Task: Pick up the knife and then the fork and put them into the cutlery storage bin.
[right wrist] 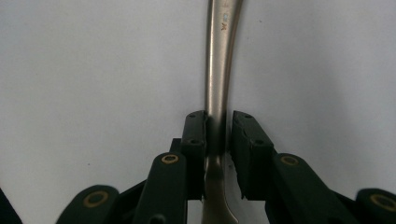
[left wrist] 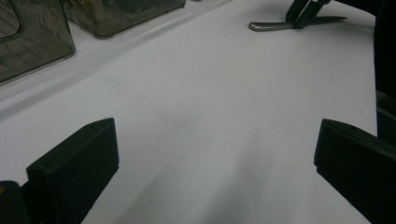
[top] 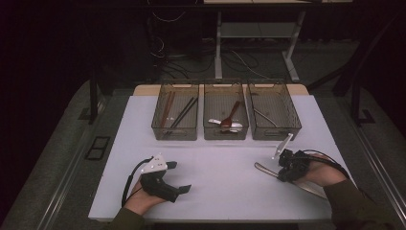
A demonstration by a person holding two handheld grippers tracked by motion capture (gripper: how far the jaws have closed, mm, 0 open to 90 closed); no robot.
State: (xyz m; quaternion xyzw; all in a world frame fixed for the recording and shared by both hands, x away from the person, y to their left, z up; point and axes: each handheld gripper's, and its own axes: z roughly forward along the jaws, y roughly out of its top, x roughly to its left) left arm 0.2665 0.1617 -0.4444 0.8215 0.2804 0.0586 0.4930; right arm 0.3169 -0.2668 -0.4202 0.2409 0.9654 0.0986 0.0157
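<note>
we see a long silver utensil [right wrist: 219, 70] lying on the white table [top: 225, 187]. we cannot tell if it is a spoon, a fork or a knife, since we see just its handle. the right gripper [right wrist: 219, 140] is holding it, with its two black jaws pressed tight on both sides of the thin handle. in the high view the right gripper [top: 287, 167] and the silver utensil [top: 264, 168] are at the near right part of the table, and a hand [top: 323, 175] holds the gripper from behind. the handle end sticks out to the left of the jaws. just behind the utensil, farther from the person, stand three see-through bins in a row. the right bin [top: 274, 111] is the closest one to the utensil and has something thin and silver in it. the middle bin [top: 225, 112] has a dark red spoon and a white one. the left bin [top: 175, 112] has long dark sticks. far to the left of the utensil, the left gripper [top: 178, 177] rests near the front edge of the table. in the left gripper view its jaws are wide apart with nothing between them, and the utensil [left wrist: 273, 25] lies far off across the table.
</note>
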